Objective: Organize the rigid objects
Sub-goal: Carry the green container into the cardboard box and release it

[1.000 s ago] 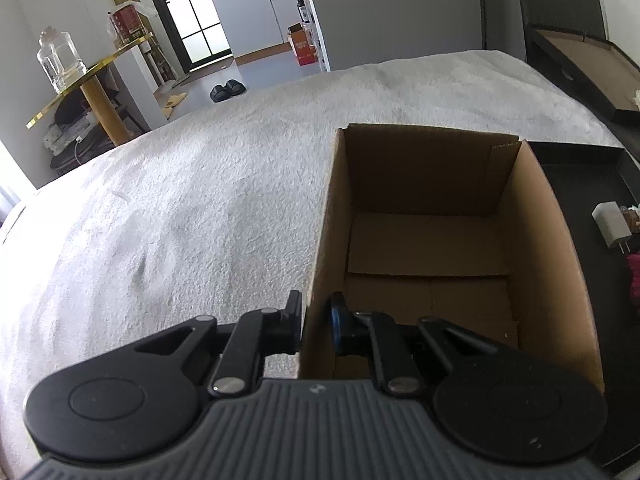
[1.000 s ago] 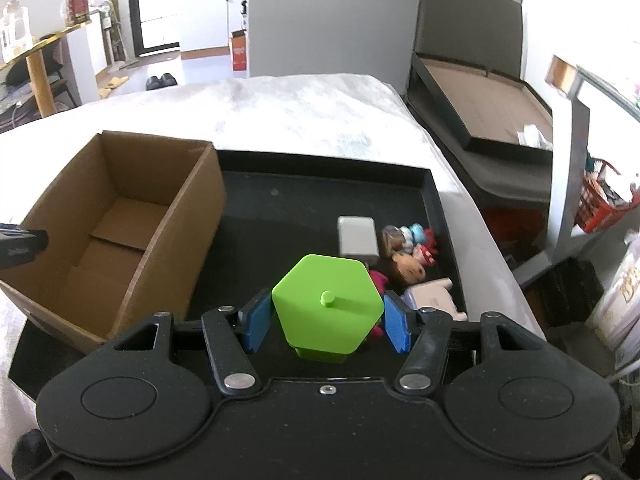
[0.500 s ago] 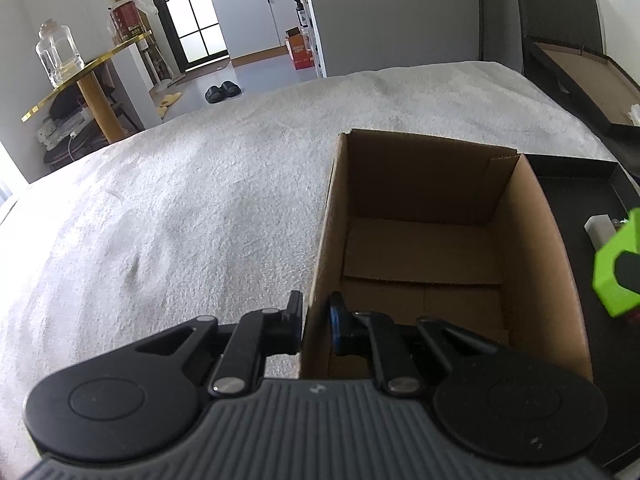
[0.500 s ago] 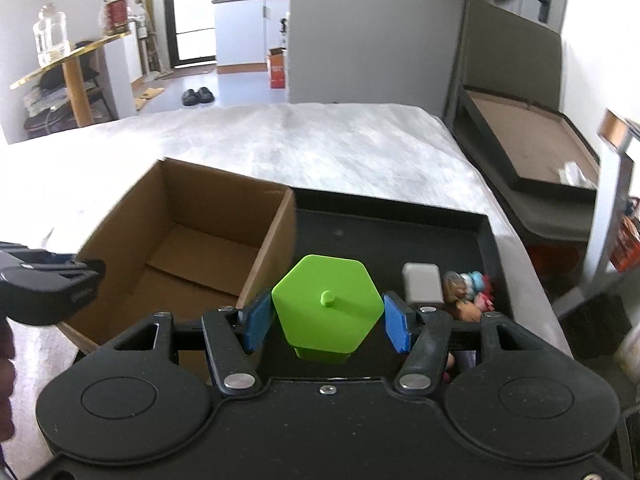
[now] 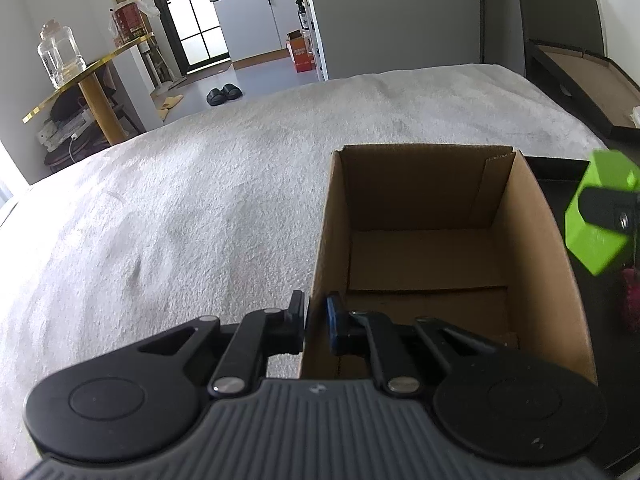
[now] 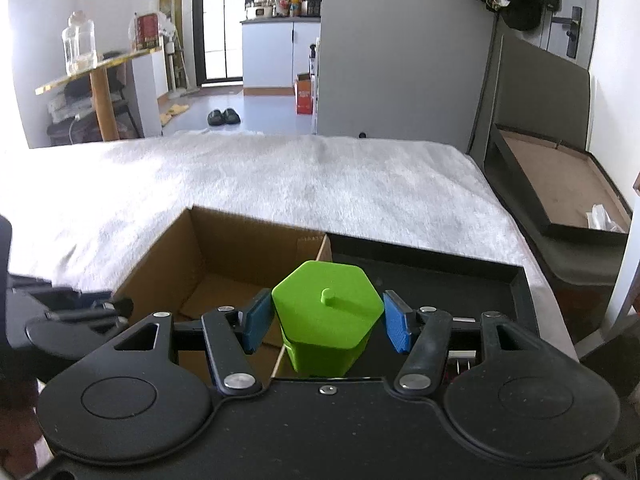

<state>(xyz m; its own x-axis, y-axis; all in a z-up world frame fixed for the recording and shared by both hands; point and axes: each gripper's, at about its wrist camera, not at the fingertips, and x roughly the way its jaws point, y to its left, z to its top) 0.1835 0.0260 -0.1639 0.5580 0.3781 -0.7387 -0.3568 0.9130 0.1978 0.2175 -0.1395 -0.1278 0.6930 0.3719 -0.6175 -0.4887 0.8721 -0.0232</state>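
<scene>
My right gripper is shut on a green hexagonal block and holds it in the air over the right wall of an open cardboard box. The block also shows at the right edge of the left wrist view. My left gripper is shut on the box's near left wall. The box is empty inside. It stands on a white textured cover, beside a black tray.
A black tray rim lies right of the box, with a pink item partly in view. A dark flat box sits off the right edge. A gold side table with a glass jar stands far left.
My right gripper has carried the green block left and up, from over the tray to the box's right wall. The left gripper has stayed on the box wall.
</scene>
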